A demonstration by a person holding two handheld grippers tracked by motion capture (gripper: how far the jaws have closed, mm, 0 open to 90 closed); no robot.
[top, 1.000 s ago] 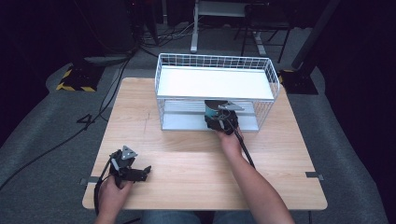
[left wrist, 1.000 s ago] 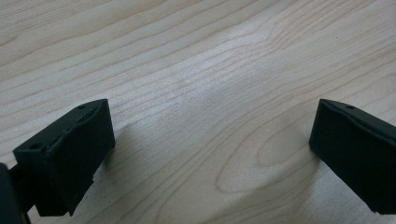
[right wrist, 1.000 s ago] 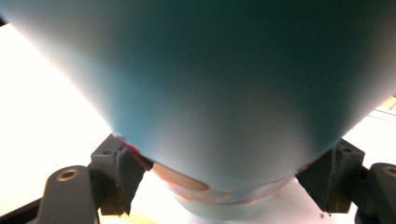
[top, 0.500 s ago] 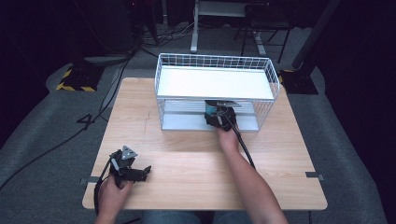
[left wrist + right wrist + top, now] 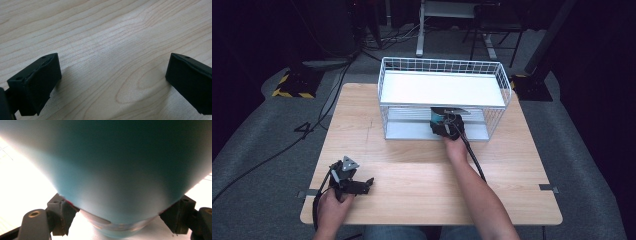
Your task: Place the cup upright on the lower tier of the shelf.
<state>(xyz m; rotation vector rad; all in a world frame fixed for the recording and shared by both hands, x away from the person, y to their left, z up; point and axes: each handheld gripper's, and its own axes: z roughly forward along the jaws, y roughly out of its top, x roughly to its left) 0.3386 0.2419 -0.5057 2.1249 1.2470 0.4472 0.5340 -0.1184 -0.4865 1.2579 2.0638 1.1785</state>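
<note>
right gripper (image 5: 443, 125) has pushed slightly farther into the white wire rack's (image 5: 442, 67) lower shelf, clamped on a teal round container (image 5: 120, 170); left gripper (image 5: 357, 186) idle near-left, jaws apart.

- light wooden table (image 5: 422, 200) on a grey carpeted floor (image 5: 257, 165).
- black cables (image 5: 277, 152) trail across the floor at left.
- yellow-and-black striped block (image 5: 292, 85) beyond the table's far left corner.
- white metal stand legs (image 5: 419, 30) and dark surroundings behind.

Wire rack (image 5: 497, 80) on wood table (image 5: 412, 165)
</note>
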